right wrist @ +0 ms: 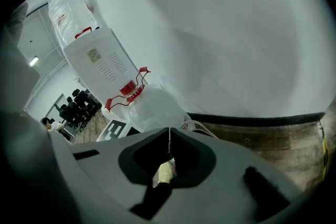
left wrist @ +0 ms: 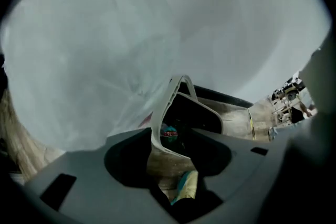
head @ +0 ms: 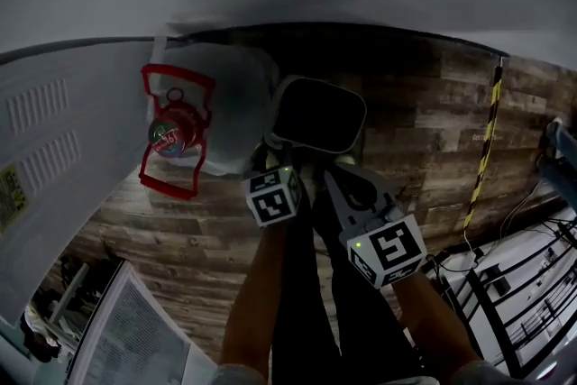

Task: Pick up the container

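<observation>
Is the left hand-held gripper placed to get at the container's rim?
Likely yes: the left hand-held gripper stands open with the container's rim between its jaws; the water jug beside it leaves that rim free.

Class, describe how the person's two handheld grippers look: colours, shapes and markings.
Both the left gripper and right gripper have grey plastic bodies with broad jaws curving round a dark notch. Each carries a white cube printed with black square markers.
</observation>
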A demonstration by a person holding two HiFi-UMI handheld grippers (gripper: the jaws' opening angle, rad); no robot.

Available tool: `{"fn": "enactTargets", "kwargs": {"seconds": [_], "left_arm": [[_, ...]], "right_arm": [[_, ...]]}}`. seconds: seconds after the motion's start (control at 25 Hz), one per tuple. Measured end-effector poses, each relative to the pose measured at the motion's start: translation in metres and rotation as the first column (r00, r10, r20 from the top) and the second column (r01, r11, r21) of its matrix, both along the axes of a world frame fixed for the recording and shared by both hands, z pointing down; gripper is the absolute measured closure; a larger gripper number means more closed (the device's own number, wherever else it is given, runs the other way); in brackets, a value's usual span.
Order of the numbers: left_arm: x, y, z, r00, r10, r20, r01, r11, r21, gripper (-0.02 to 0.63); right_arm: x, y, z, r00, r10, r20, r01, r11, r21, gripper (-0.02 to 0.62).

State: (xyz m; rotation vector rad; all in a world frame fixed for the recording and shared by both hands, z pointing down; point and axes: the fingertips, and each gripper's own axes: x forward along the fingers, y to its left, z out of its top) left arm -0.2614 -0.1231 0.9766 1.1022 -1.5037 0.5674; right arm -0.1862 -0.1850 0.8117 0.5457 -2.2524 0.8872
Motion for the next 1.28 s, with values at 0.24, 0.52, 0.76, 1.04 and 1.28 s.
{"fn": "enactTargets", "kwargs": {"seconds": [0.24,0.52,0.76,1.04,1.28], "left_arm": [[-0.001,-0.004,0.022,0.999,0.049,0.02,-0.049,0.999,-0.006,0.4],[0.018,-0.009,0.008,0.991,0.131,-0.025,-0.131,0.991,-0.005,0.403],[0.036,-0.013,-0.005,0.961,0.274,-0.034,-0.275,0.961,-0.015,0.422],[0.069,-0.071,-0.001,0.877,0.475,-0.069,-0.475,0.88,0.028,0.442],[0.077,-0.08,0.016,0.826,0.561,-0.055,-0.564,0.825,-0.051,0.552]], "right_arm": [[0.004,0.005,0.014,1.0,-0.001,-0.008,0.001,1.0,-0.023,0.569],[0.001,-0.006,0.001,1.0,0.012,-0.003,-0.012,1.0,-0.012,0.569],[0.015,-0.014,-0.021,1.0,0.03,-0.008,-0.03,1.0,0.002,0.569],[0.049,-0.03,-0.024,0.996,0.083,-0.032,-0.082,0.997,0.013,0.569],[0.076,-0.03,-0.02,0.986,0.164,-0.037,-0.165,0.986,-0.024,0.569]]}}
